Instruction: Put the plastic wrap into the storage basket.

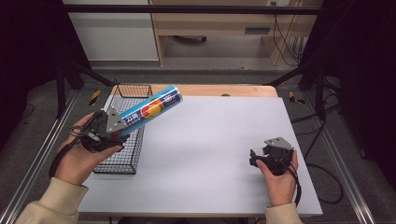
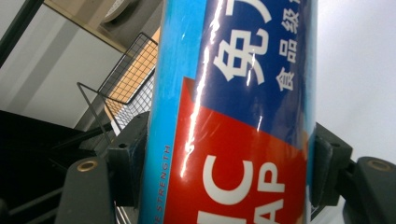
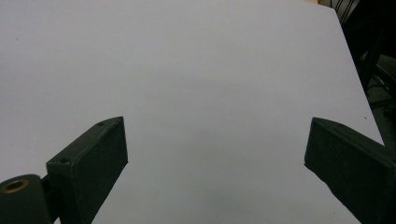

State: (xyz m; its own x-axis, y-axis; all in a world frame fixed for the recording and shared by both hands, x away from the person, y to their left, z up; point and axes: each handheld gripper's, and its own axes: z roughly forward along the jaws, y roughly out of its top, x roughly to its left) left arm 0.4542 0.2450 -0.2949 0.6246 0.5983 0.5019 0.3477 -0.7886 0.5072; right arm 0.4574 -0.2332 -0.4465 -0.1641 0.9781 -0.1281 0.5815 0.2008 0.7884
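Blue tube (image 1: 150, 108) clamped in left gripper (image 1: 106, 133) fingers over wire basket (image 1: 122, 161); right gripper (image 1: 254, 158) fingers wide above grey table (image 1: 210, 140).

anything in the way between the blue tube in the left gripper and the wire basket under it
Nothing visible. The left gripper is shut on the blue tube, which slants over the wire basket; the basket's top is open, and the part of its inside that shows looks bare.

Right tool (image 3: 215, 154) gapes wide above grey table (image 3: 187, 70).
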